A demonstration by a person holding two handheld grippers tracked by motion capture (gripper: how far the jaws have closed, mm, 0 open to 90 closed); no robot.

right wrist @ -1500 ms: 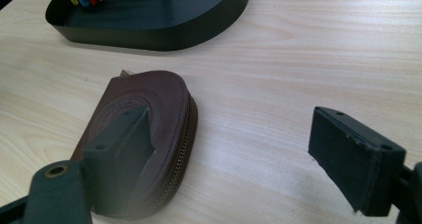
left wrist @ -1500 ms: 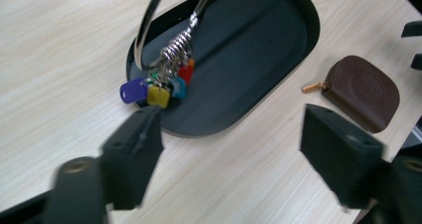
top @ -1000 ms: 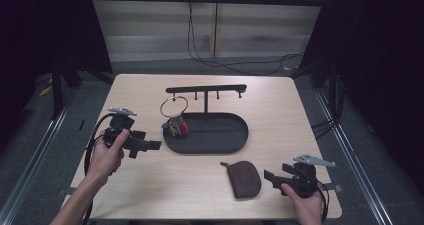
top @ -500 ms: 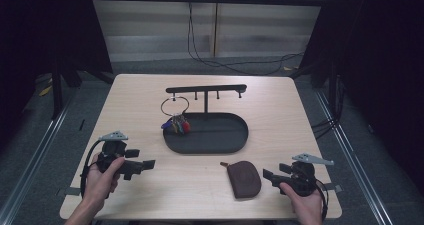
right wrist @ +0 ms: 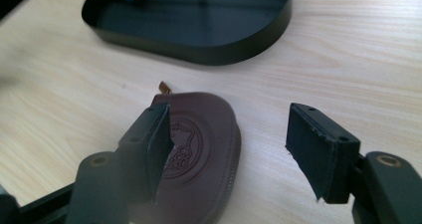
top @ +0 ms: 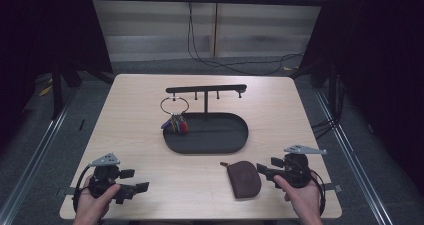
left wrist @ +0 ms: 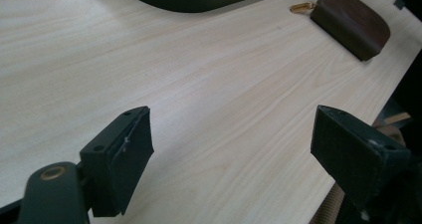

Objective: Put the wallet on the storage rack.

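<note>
A brown leather pouch (top: 245, 178) lies flat near the table's front edge; it shows at the top right in the left gripper view (left wrist: 353, 22) and under the left jaw in the right gripper view (right wrist: 201, 149). My right gripper (top: 266, 173) (right wrist: 229, 152) is open just right of the pouch, low over the table. At the front left corner my left gripper (top: 136, 181) (left wrist: 231, 149) is open over bare wood. A black oval tray (top: 235, 137) (right wrist: 239, 50) with a hook rack (top: 206, 90) stands mid-table. A key ring with coloured keys (top: 175, 117) hangs from the rack.
The wooden table (top: 135, 115) stands on a grey floor, with dark curtains at both sides. Cables (top: 210, 60) lie on the floor behind the table. The table's front edge runs right under both hands.
My left gripper has drawn back from near the tray to the table's front left corner. The right gripper has barely shifted beside the pouch.
</note>
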